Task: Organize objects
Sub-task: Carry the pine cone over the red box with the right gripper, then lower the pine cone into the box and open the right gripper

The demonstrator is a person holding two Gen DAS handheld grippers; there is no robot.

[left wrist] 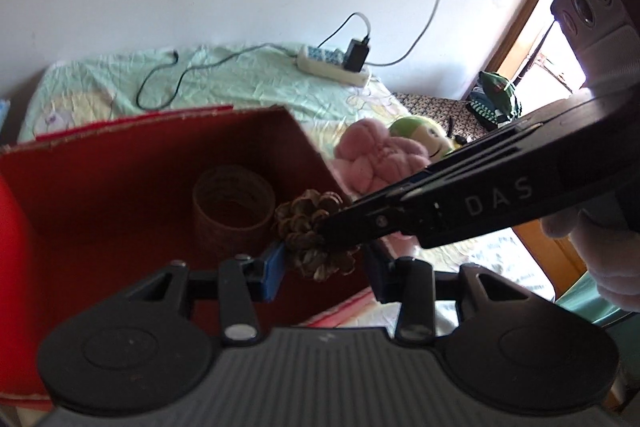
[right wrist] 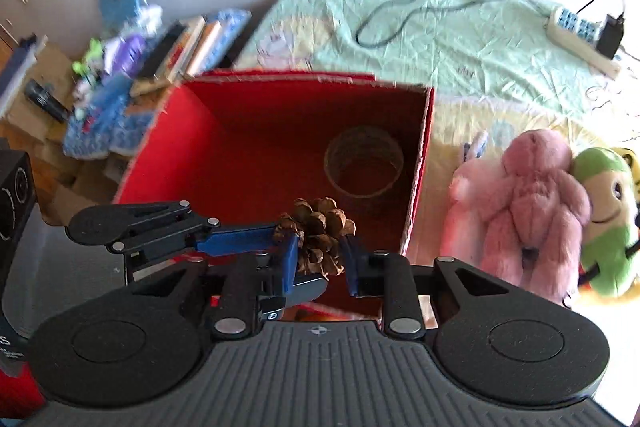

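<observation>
Both grippers meet on the pinecone (right wrist: 318, 241) at lower centre, right gripper (right wrist: 320, 259) fingers clamped on it, left gripper (left wrist: 324, 263) fingers apart around it, above the red box (right wrist: 280, 131); next, I reckon, release it inside.

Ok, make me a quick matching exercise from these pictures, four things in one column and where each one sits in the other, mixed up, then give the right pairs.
Things:
1. pine cone
2. tape roll
3. pink plush toy
4. power strip

Places:
A. on the bottom of the red box
B. far back on the green sheet, by the wall
C. between gripper fingers above the box
D. outside the box, beside a green plush toy

Pairs: 1-C, 2-A, 3-D, 4-B
</observation>
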